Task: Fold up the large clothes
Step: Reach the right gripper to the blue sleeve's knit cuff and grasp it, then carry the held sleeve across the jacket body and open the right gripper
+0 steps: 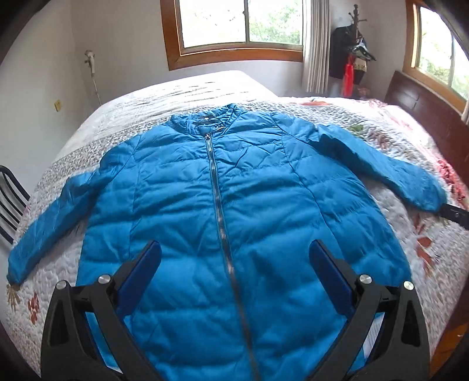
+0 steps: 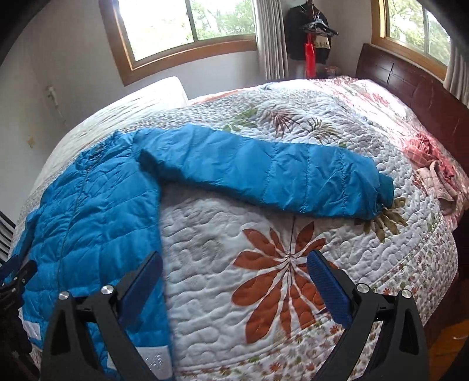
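One blue jacket (image 1: 222,205) lies flat on the quilt (image 2: 263,293) of the bed, front up and zipped, with its two sleeves spread out to the sides. Its long axis runs away from the left camera: collar (image 1: 205,120) at the far end toward the window (image 1: 234,26), hem nearest. Two grippers are in view. The left gripper (image 1: 234,252) hovers over the lower front with its fingers (image 1: 146,263) wide apart, the zip (image 1: 218,199) running between them, holding nothing. The right gripper (image 2: 234,263) hangs over bare quilt beside the jacket's edge, fingers (image 2: 325,281) likewise spread and empty; the sleeve (image 2: 278,175) on that side lies crosswise beyond them, cuff toward the headboard (image 2: 410,96).
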A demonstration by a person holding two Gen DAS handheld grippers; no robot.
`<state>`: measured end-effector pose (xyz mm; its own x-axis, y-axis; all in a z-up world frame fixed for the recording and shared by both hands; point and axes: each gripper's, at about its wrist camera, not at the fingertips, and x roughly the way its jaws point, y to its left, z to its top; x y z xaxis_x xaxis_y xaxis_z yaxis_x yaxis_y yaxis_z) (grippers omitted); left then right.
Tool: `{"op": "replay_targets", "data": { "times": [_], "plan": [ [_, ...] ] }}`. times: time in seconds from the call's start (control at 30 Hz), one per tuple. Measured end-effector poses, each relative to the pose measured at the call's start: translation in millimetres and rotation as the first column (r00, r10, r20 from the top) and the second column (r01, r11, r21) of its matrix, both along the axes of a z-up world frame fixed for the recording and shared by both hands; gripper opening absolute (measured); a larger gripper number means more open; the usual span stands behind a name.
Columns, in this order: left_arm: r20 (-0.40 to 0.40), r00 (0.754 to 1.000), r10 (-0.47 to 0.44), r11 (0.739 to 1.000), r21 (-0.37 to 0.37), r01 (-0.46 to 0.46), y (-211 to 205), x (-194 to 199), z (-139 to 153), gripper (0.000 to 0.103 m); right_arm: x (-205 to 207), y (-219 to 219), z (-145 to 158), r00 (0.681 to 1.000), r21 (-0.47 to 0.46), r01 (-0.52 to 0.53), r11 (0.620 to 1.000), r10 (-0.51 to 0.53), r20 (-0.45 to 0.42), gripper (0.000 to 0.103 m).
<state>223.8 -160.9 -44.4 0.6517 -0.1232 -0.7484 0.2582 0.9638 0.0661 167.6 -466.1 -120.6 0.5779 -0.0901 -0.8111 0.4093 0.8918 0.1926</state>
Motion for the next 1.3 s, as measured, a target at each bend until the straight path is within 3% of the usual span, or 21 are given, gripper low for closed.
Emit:
{"op": "replay_targets", "data": {
  "times": [0.1,0.27,0.37,0.53,0.63,0.77,0.8,0.87,1.0,1.07,1.2,1.3],
  "plan": [
    [-0.043,0.999,-0.003,1.000,-0.001,0.003,-1.2,18.9,-17.0,0.100,9.3,-50.8,-20.0,0.990,0.030,0.126,0.992,-0.124,-0.074,0.099],
    [-0.079,0.990,0.120,0.993,-0.013,-0.121,51.4,43.1,-35.2,0.100,19.5,-126.4,-52.7,0.945,0.001,0.272,0.962,-0.267,-0.187,0.099],
    [-0.090,0.980,0.180,0.984,0.014,-0.179,93.0,47.8,-40.7,0.100,18.2,-160.6,-68.1,0.926,0.045,0.332,0.942,-0.316,-0.208,0.099],
    [-0.067,0.951,0.301,0.954,0.016,-0.300,177.5,32.6,-38.2,0.100,9.5,-199.2,-86.8,0.897,0.136,0.418,0.898,-0.384,-0.218,0.099],
    [-0.079,0.931,0.356,0.934,0.016,-0.356,213.9,24.9,-41.6,0.100,15.9,-210.5,-107.5,0.896,0.230,0.420,0.878,-0.362,-0.256,0.099],
    [-0.127,0.916,0.381,0.924,0.015,-0.382,232.4,20.6,-61.4,0.100,23.1,-210.8,-110.9,0.886,0.199,0.446,0.873,-0.399,-0.235,0.098],
    [-0.138,0.910,0.392,0.919,0.012,-0.394,236.4,20.3,-67.0,0.100,24.6,-209.6,-108.7,0.887,0.195,0.446,0.873,-0.404,-0.222,0.095],
    [-0.156,0.903,0.399,0.914,-0.009,-0.406,243.8,19.7,-76.4,0.101,29.0,-208.8,-103.7,0.889,0.205,0.449,0.870,-0.413,-0.197,0.074],
    [-0.155,0.913,0.378,0.923,-0.013,-0.385,245.7,21.4,-86.8,0.101,35.9,-201.8,-91.9,0.895,0.203,0.440,0.875,-0.409,-0.178,0.045],
    [-0.160,0.913,0.375,0.924,-0.021,-0.383,247.8,22.6,-87.8,0.101,42.5,-197.8,-84.9,0.900,0.225,0.433,0.873,-0.404,-0.163,0.021],
    [-0.158,0.918,0.363,0.928,-0.024,-0.371,248.5,22.7,-88.6,0.101,51.1,-179.1,-54.0,0.909,0.144,0.415,0.898,-0.404,-0.102,0.015],
    [-0.170,0.918,0.360,0.928,-0.041,-0.371,250.4,23.1,-86.5,0.101,67.9,-137.2,-12.9,0.949,0.063,0.314,0.947,-0.314,0.001,0.015]
  ]
}}
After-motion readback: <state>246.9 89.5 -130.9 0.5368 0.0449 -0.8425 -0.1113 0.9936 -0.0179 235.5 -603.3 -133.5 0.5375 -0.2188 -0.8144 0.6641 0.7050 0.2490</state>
